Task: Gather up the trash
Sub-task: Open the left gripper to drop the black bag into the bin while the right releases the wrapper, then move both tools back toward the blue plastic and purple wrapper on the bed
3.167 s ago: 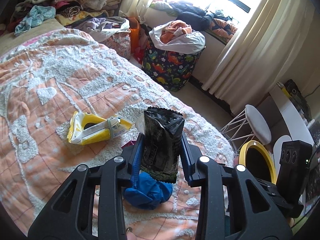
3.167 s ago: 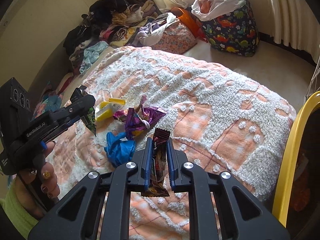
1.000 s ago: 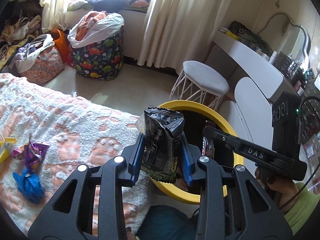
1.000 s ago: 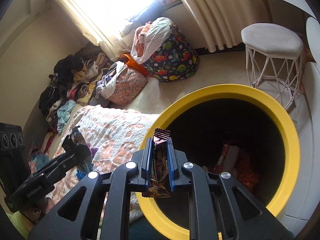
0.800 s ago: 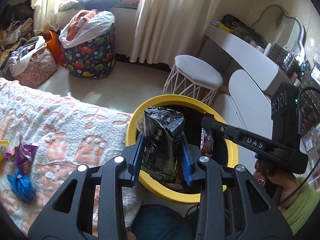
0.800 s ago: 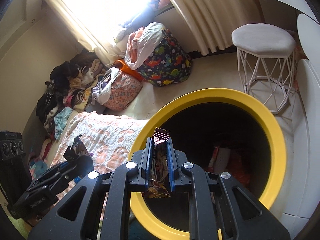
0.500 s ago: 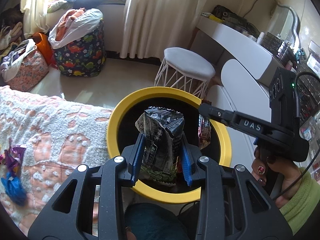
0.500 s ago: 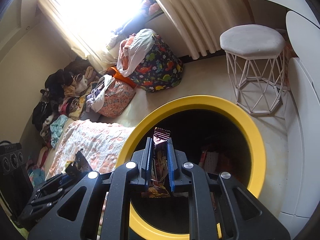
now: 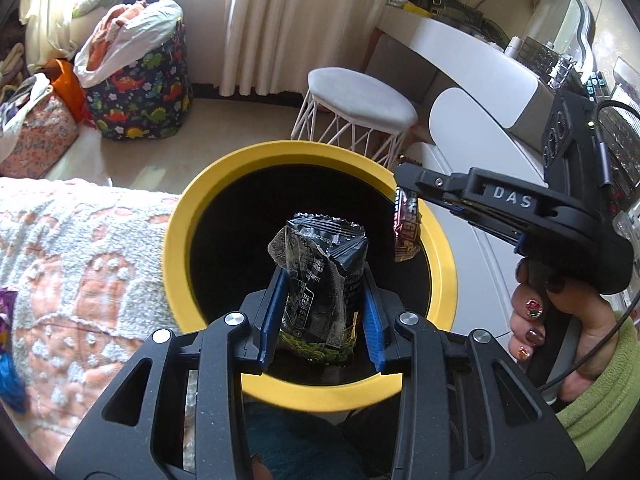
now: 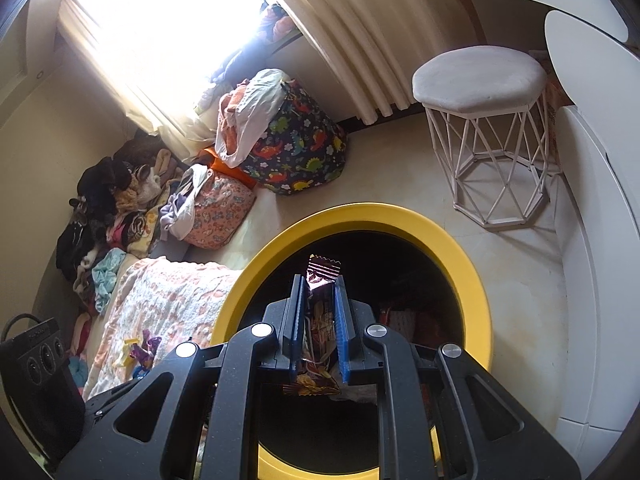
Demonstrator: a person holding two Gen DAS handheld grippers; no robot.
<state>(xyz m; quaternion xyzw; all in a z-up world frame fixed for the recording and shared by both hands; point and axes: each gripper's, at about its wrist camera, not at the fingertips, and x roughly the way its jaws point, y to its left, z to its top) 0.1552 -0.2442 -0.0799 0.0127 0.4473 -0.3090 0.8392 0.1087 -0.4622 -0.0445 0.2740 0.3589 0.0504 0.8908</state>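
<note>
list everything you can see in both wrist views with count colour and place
trash bin: 1, yellow rim, black inside, beside the bed
black wrapper: 1, black, over the bin mouth
brown wrapper: 1, dark brown and red, over the bin mouth
trash in bin: a few pieces, red and white, at the bottom
bedspread: 1, peach and white, left of bin
stool: 1, white, on the floor
dinosaur hamper: 1, dark multicolour, by the curtain
left gripper: 1, black, shut on black wrapper
right gripper: 1, black, shut on brown wrapper
hand: 1, green sleeve, on the right gripper's handle
</note>
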